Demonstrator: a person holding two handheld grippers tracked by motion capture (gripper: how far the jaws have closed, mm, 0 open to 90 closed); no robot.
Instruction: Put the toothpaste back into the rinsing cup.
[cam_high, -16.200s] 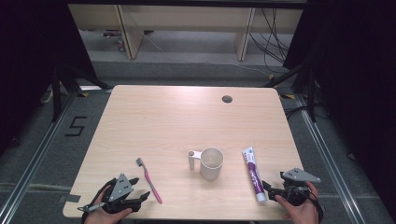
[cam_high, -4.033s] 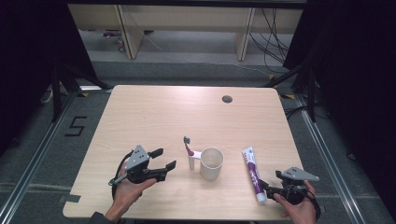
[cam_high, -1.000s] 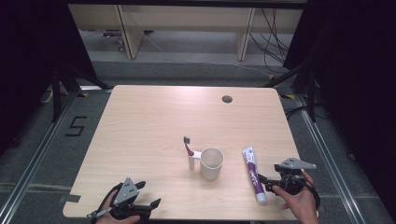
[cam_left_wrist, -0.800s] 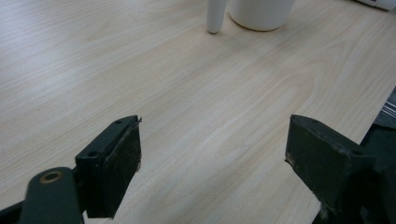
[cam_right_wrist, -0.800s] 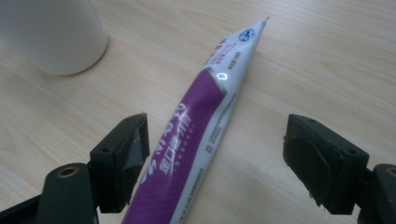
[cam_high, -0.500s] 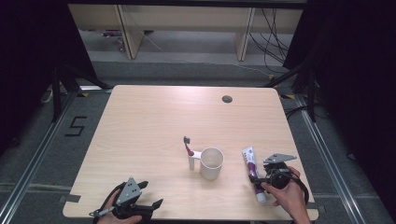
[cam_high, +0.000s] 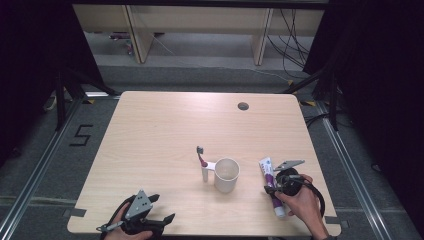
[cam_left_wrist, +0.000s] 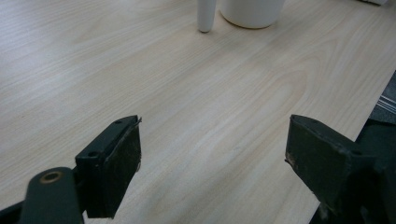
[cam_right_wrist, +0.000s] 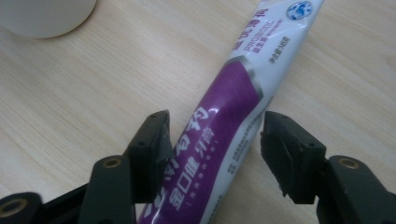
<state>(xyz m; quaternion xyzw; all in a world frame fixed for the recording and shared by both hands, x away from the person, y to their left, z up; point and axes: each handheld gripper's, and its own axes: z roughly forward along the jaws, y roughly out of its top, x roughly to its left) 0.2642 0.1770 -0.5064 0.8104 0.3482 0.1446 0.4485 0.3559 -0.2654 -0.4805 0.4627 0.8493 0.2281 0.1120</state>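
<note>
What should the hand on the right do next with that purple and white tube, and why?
Probably close the right gripper on the toothpaste tube. The tube lies flat on the table between the open jaws: one jaw is at its side, the other stands a little off. Once gripped, it could be lifted, likely toward the white cup, where the toothbrush already sits.

toothpaste tube (cam_right_wrist: 219, 121): "PROBIOTIC", Chinese characters | floor (cam_high: 60, 165) beside table: taped "5" (cam_high: 80, 135)
</note>
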